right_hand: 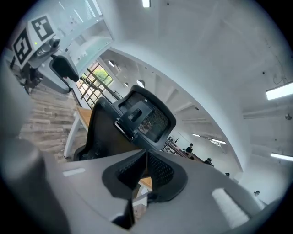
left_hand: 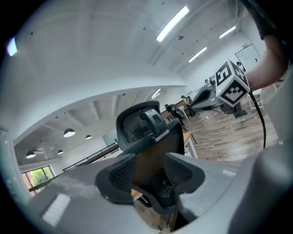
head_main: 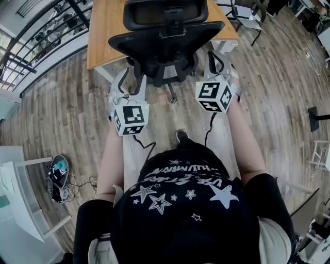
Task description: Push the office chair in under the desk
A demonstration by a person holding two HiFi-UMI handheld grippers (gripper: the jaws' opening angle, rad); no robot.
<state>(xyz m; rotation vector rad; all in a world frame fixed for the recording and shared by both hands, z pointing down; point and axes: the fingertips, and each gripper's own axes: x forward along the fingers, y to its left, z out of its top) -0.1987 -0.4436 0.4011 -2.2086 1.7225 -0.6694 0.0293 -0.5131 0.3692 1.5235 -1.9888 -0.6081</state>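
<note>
- The office chair (head_main: 165, 41), black with a mesh back and a headrest (head_main: 165, 11), stands at the middle of the near edge of the wooden desk (head_main: 103, 31), its back turned to the person.
- From the head view the backrest and headrest overlap the desk's near edge. The seat is hidden under the backrest, and part of the chair's base (head_main: 170, 94) shows over the plank floor (head_main: 67, 108) on the person's side of that edge.
- The left tongs (left_hand: 151, 172) are released. Their two dark pads (left_hand: 120, 176) stand apart, and the chair's back fills the gap between them, close in front.
- Whether those pads touch the chair cannot be told.
- The right tongs (right_hand: 146, 161) are clenched, the pad tips meeting in a point with nothing between them. The chair's back and headrest rise just beyond.
- The two tongs flank the lower part of the backrest, left and right. Their marker cubes, the left cube (head_main: 130, 118) and the right cube (head_main: 214, 95), sit nearer the person.
- A second chair (head_main: 247, 15) stands off the desk's far right corner.
- A tangle of cables (head_main: 58, 175) lies on the floor, well away from the near left corner.
</note>
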